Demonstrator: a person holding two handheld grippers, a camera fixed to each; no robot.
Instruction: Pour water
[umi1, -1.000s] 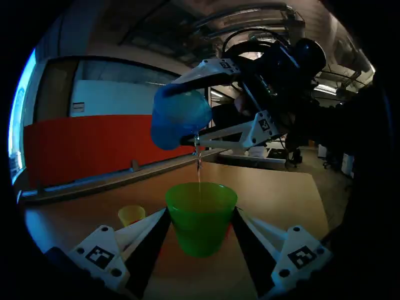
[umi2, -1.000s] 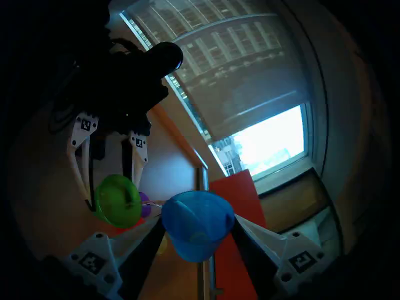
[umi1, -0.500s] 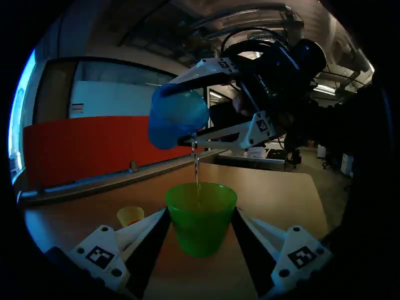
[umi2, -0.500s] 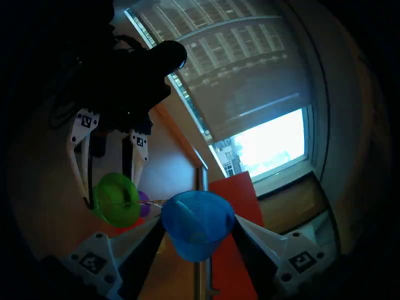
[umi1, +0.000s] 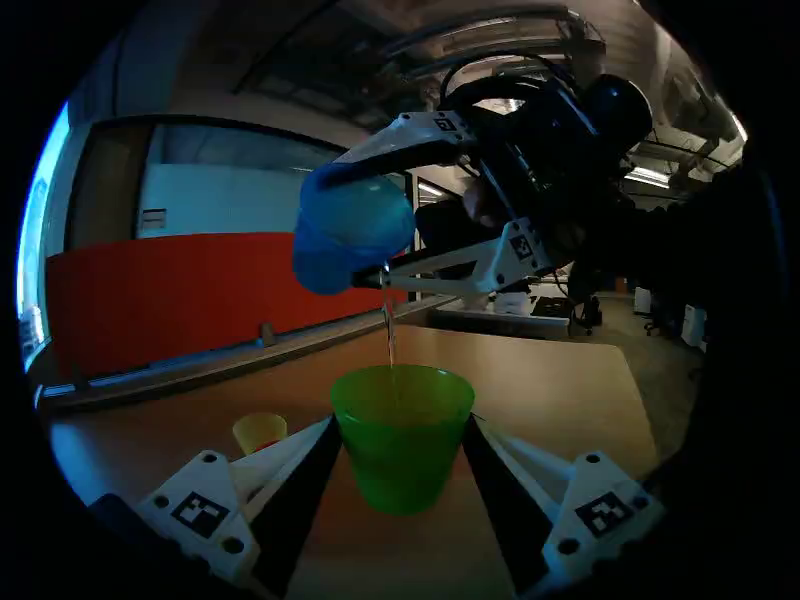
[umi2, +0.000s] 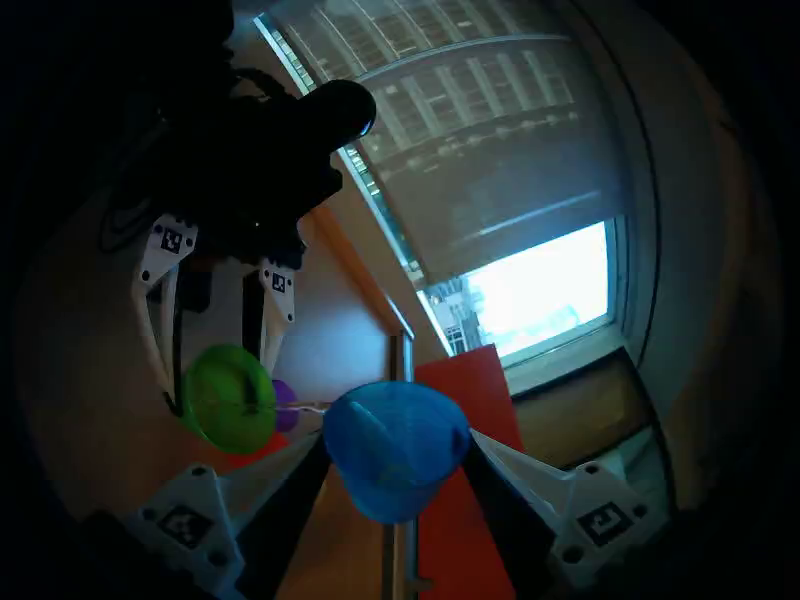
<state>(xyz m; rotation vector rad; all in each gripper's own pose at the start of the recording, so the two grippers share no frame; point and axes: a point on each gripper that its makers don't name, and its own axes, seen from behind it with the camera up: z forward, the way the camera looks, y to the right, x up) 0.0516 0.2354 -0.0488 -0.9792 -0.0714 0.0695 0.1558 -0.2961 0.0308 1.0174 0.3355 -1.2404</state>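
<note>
Pinching the green cup (umi1: 402, 470) upright, the left hand-held gripper (umi1: 402, 428) sits below the right hand-held gripper (umi1: 345, 240), which clamps a tilted blue cup (umi1: 352, 215) above the green cup. Water (umi1: 389, 340) streams into the green cup. A yellow cup (umi1: 259, 432) stands on the bench (umi1: 560, 385) left of it. In the right gripper view, the blue cup (umi2: 395, 465) is pinched just right of the green cup (umi2: 228, 400).

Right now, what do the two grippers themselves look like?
The left gripper and right gripper match: white, tapering fingers with dark inner faces, and a square black-and-white marker at each finger's base. In the left gripper view, the right gripper has a bulky black body with black cables looping over it.
</note>
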